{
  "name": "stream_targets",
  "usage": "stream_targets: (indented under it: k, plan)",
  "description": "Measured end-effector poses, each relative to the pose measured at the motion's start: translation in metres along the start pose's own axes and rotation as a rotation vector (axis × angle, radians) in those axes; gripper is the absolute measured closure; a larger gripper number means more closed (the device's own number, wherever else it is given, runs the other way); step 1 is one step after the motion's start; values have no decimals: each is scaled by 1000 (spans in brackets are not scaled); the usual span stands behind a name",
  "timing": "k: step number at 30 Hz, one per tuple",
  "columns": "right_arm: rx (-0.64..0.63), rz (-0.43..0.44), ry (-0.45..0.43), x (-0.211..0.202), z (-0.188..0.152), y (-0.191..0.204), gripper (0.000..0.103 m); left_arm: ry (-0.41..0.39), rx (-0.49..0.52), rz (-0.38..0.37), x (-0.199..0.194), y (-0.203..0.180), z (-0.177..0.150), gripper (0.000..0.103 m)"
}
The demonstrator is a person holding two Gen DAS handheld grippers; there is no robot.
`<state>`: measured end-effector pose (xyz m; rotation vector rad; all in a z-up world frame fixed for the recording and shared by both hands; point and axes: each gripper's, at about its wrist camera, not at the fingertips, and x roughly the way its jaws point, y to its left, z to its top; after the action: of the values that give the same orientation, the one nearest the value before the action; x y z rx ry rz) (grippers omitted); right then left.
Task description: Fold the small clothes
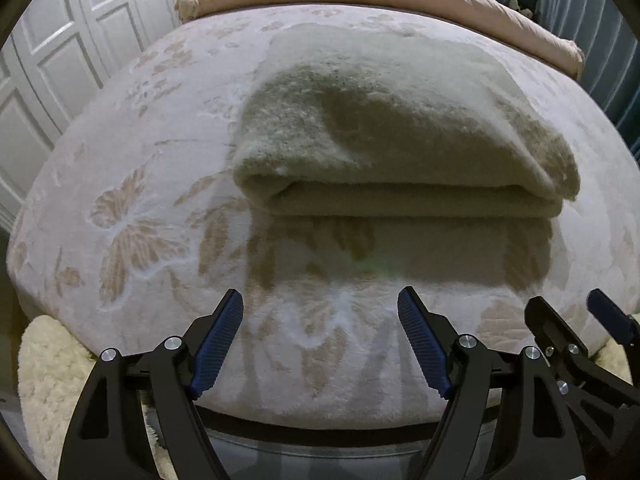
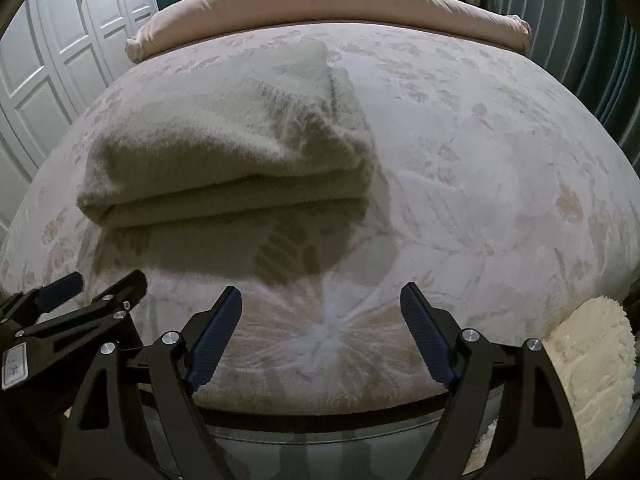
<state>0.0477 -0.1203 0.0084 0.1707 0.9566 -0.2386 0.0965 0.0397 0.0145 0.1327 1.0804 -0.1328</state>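
Bedroom conditions are recorded: a bed [image 1: 120, 184] covered by a pale spread with a leaf-and-butterfly pattern serves as the working surface, and white panelled wardrobe doors [image 1: 60, 64] are noted to the left.

Nearest the cameras, the left hand-held gripper [image 1: 320, 344] is observed with its jaws spread wide and nothing between them; only bare bedspread is seen in the gap. The right hand-held gripper [image 2: 321, 338] is likewise found spread and empty. The two are positioned side by side above the near edge of the bed, each tilted down toward the cover, neither touching any cloth. A cream fleecy item [image 2: 592, 356] is noted at the bed's near right corner; its nature cannot be determined.

Beyond the jaws, a strip of shadowed bedspread is seen, and past it the folded garment [image 1: 400, 140], a cream knitted piece lying flat on the bed. Its long axis is judged to run left to right, across the line of both grippers, with the thick folded edge turned toward them. From the left wrist view it is placed ahead and slightly right; from the right wrist view [image 2: 224, 152] it is placed ahead and to the left. It therefore lies roughly between the two, apart from both.

Farthest off, a pink duvet [image 2: 340, 4] is seen bunched along the head of the bed.
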Motion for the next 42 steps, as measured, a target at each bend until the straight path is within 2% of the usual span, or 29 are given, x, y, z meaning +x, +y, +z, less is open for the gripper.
stream_targets:
  k: [5,8,13,22,28,32,42]
  plan:
    - [10,-9,21,9,-7,2,24,20,-30,11,9,2,-7,23]
    - [28,-11,50,19,-14,-1,23,-8,-10,28,9,-1,-12,21]
    - [44,-21,11,23,-21,-7,10,-35,-24,47,13,1,-18,11]
    - [30,-29,-31,27,-26,-6,7,-72,-27,53,12,0,-26,11]
    - [15,-15,-29,29,-16,-1,7,-46,-48,40,14,7,-18,11]
    - [-25,-16,-26,35,-5,3,7,-58,-46,52,17,9,-14,11]
    - [-23,-18,-13,41,1,5,6,-62,-42,58,19,10,-10,10]
